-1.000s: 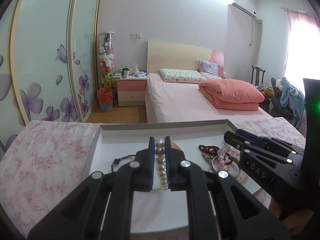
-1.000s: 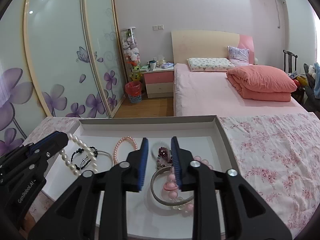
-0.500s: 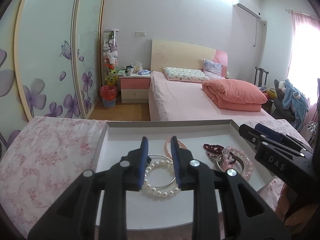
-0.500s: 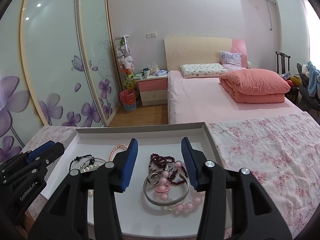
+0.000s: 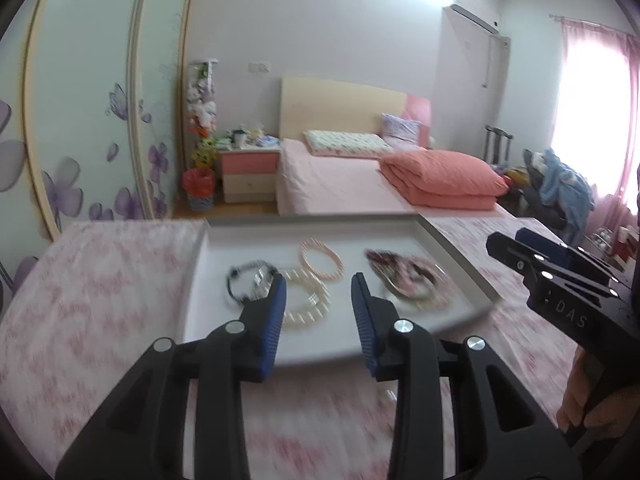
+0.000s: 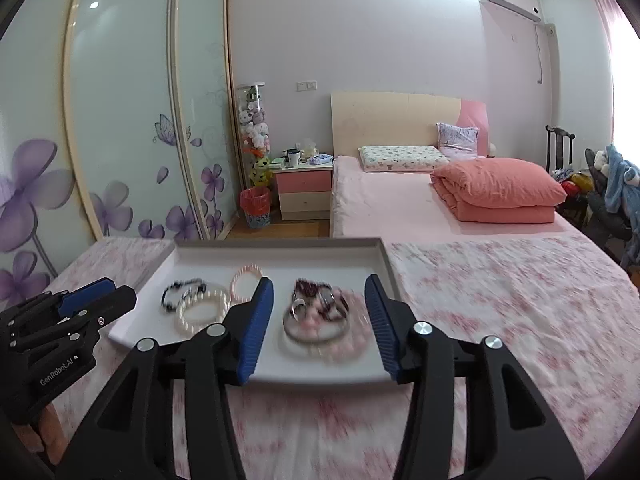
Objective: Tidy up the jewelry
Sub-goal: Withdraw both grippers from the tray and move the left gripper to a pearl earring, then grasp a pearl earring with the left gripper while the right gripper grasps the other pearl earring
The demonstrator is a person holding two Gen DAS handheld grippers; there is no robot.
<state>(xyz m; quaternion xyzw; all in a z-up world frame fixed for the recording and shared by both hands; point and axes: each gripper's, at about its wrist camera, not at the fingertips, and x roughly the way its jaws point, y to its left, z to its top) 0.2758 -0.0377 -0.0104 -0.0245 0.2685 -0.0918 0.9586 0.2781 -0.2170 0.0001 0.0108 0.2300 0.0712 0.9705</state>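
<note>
Both tools spread, jaws just widened | left tool (image 5: 318, 294) empty | right tool (image 6: 320, 300) empty | tray (image 6: 280, 250) untouched

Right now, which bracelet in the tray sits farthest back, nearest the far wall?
The pink bead bracelet, lying alone mid-tray. The white pearl bracelet, the black bead bracelet and the tangled pile with the metal bangle all lie closer to the tray's near edge.

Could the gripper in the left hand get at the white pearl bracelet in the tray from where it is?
Probably yes. The left gripper is open and empty, its jaws having just been opening, and the white pearl bracelet lies flat in the tray right ahead, with nothing over it.
</note>
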